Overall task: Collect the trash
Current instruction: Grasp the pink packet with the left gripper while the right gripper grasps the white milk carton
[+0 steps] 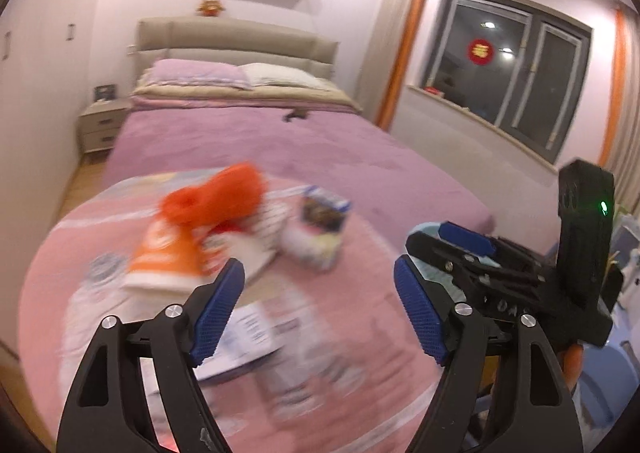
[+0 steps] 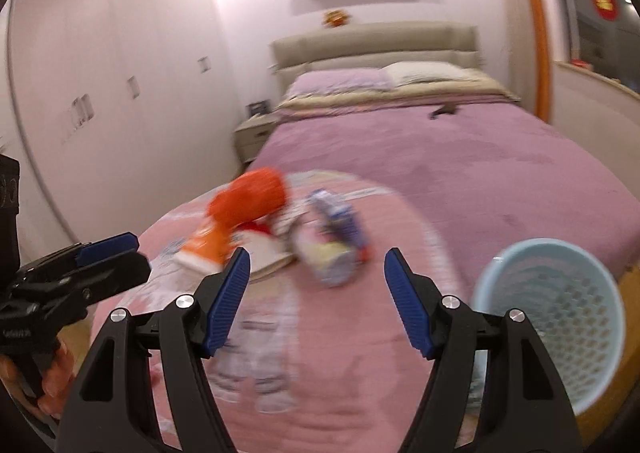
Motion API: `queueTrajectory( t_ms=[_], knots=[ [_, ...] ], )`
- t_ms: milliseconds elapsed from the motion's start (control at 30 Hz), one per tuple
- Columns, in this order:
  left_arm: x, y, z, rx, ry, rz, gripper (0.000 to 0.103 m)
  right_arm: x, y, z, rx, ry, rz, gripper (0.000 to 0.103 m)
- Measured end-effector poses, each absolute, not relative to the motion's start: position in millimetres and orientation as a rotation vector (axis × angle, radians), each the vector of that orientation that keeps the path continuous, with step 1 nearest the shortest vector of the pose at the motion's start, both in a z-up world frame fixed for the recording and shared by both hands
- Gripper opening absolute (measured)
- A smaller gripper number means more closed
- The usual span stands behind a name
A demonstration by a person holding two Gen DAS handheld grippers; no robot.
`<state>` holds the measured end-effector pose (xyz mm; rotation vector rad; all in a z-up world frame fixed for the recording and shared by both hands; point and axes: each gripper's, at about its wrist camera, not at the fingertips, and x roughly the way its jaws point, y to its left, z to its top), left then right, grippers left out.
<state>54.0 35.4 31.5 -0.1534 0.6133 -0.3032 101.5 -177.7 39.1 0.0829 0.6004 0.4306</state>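
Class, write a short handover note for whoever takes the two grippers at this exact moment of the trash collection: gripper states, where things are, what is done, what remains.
Left gripper: open, empty.
Right gripper: open, empty.
Trash: orange wrapper, a crumpled packet and papers lie heaped on the pink blanket at the foot of the bed.
Light blue basket stands at the bed's right corner; contents cannot be told.
Done: nothing picked up yet.
Left: grasp each piece and drop it into the basket.
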Motion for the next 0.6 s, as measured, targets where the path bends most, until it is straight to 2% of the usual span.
queueTrajectory(
  t_ms=[133, 333, 600],
  knots=[
    [22, 69, 10, -0.093, 0.617, -0.134, 0.076, 118, -133, 22, 0.069, 0.674, 0.542, 0.066],
    [-13, 101, -31, -0.105, 0.723, -0.094, 0.076, 141, -79, -10, 0.025, 0.789, 0.645, 0.063],
    [-24, 105, -76, -0.108, 0.893, -0.132, 0.075, 166, -28, -36, -0.083, 0.892, 0.701, 0.063]
  ],
)
